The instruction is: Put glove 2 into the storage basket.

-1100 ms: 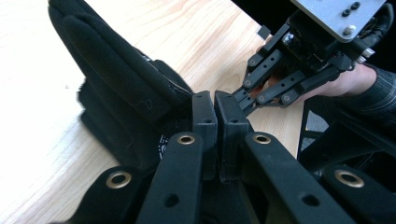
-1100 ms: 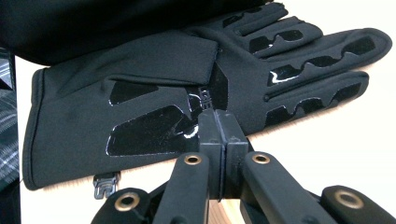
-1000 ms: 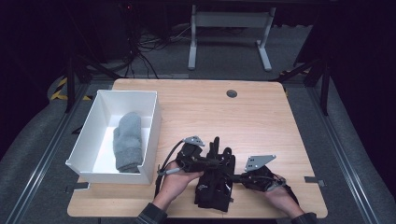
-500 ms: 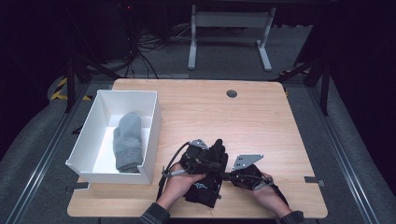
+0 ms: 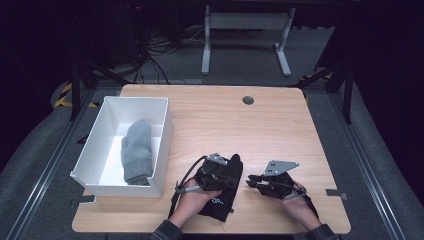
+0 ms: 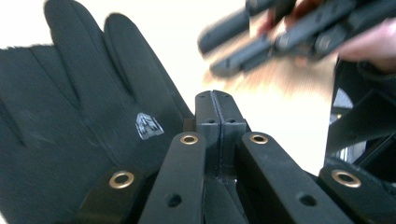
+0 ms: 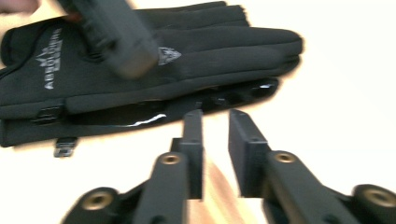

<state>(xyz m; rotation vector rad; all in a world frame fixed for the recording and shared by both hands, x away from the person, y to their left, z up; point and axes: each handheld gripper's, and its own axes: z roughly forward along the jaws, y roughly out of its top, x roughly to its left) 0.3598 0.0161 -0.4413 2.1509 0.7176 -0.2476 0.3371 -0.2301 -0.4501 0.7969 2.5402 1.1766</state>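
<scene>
A pair of black gloves [image 5: 219, 202] lies stacked near the table's front edge, fingers pointing away from the person. My left gripper [image 5: 223, 175] rests over them. In the left gripper view its jaws [image 6: 215, 95] are pressed together beside the glove fingers [image 6: 84, 102], with nothing seen between them. My right gripper [image 5: 251, 183] hovers just right of the gloves, apart from them. In the right gripper view it [image 7: 215, 116] stands slightly open and empty, pointing at the gloves' edge [image 7: 187, 51]. The left gripper [image 7: 112, 37] blurs over the gloves there.
A white box [image 5: 95, 150] stands at the table's left and holds a grey knitted mitten [image 5: 137, 150]. A dark grommet [image 5: 248, 100] sits at the back of the wooden table [image 5: 225, 120]. The blurred right gripper [image 6: 261, 46] shows ahead in the left gripper view.
My right gripper has drawn off the gloves to the right and now stands apart from them. The left gripper has stayed over the gloves.
</scene>
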